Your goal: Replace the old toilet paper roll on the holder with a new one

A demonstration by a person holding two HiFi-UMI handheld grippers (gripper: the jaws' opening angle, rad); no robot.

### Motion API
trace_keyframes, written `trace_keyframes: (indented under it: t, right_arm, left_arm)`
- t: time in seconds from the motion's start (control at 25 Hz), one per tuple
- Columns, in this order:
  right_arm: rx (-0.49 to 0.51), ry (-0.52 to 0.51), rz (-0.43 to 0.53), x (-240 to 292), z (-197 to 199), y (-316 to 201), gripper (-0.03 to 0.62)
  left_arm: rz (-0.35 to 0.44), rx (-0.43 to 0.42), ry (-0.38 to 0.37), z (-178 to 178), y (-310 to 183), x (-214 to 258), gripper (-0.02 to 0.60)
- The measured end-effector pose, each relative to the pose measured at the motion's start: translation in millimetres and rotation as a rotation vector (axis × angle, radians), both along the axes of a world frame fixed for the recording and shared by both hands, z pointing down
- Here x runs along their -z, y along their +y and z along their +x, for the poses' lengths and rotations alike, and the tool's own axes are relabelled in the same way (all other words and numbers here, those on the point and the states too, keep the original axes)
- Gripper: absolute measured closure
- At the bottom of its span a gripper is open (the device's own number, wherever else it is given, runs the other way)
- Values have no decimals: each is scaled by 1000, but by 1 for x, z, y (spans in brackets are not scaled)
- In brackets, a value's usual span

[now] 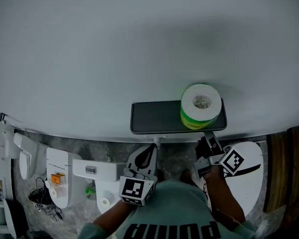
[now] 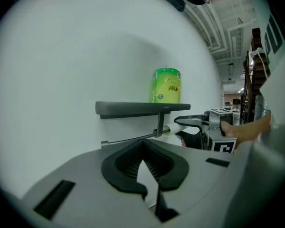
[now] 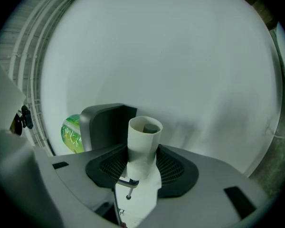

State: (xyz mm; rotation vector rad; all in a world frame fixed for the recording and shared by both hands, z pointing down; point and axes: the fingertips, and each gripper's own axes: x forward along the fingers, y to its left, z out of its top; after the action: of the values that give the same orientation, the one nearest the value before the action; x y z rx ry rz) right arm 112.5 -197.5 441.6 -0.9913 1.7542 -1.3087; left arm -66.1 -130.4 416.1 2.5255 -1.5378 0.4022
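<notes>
Core (image 3: pixel 145 137) gripped in our right claw (image 3: pixel 142 167) at bar (image 2: pixel 128 140) end; left claw (image 2: pixel 143 151) closed, empty; new roll (image 1: pixel 201 106) on shelf (image 1: pixel 154 117).

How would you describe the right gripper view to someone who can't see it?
The right tool grips an empty cardboard tube that points toward a white wall. Behind it are a grey shelf and, at left, a green-wrapped roll.

White wall (image 1: pixel 139 44) — mottled grey floor (image 1: pixel 109 149)
</notes>
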Motion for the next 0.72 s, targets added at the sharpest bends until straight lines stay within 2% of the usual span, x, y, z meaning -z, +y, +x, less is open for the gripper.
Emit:
trace_keyframes:
  t: [0.72]
  right_arm:
    - [-112, 30, -24, -7, 76, 4, 399]
  left_arm:
    - [-6, -95, 31, 64, -13, -6, 577]
